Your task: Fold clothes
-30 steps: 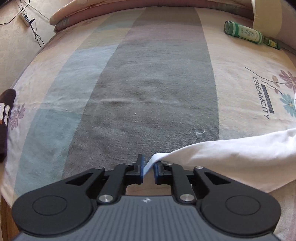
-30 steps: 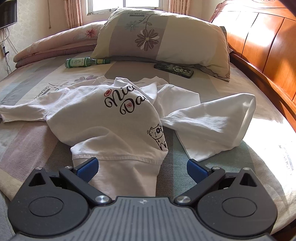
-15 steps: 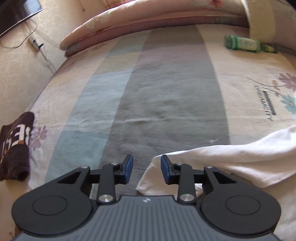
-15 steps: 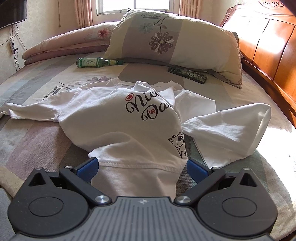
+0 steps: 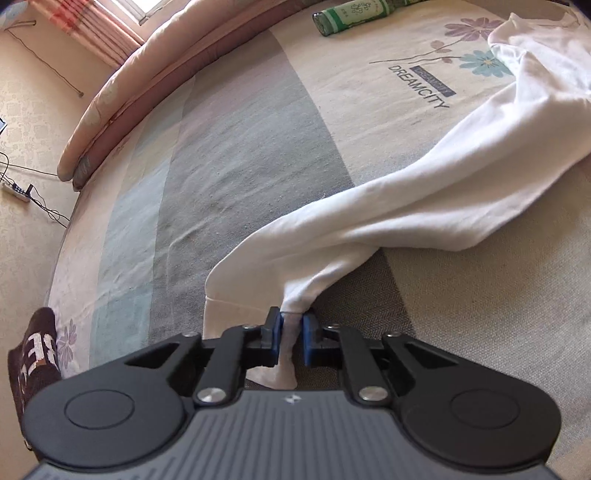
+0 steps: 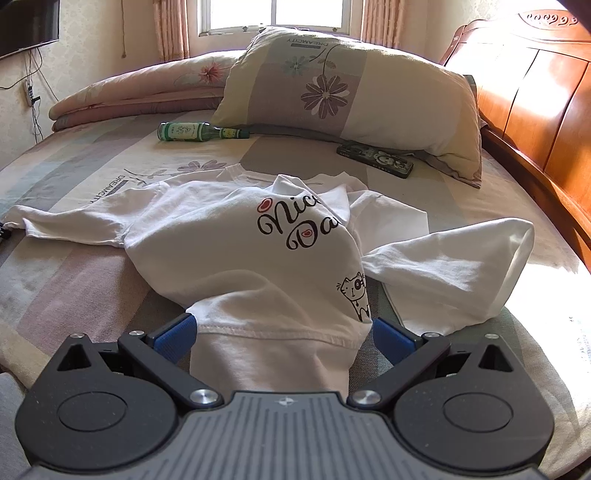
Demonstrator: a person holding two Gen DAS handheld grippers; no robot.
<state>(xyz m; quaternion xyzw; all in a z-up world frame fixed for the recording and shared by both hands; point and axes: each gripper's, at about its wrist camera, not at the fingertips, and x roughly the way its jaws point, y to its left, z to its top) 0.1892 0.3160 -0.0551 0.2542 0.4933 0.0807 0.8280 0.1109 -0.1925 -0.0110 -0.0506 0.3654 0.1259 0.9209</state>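
White shirt sleeve (image 5: pixel 369 221) pinched in left tool (image 5: pixel 291 328); green bottle (image 6: pixel 192 132) lying on bed (image 6: pixel 74 280).

Your left wrist camera looks steeply down, close over the striped floral bedsheet (image 5: pixel 240 155). Your right wrist camera sits low, facing the wooden headboard (image 6: pixel 535 110). Both views share the white printed cotton T-shirt (image 5: pixel 424 206) (image 6: pixel 229 251) and green glass bottle (image 5: pixel 354 11) (image 6: pixel 192 132).

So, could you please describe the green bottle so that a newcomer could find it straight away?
Start at the big floral pillow by the wooden headboard. Just left of its lower corner, the green bottle lies on its side on the striped bedsheet. It is the only green glass item; the nearby phone is flat and dark.
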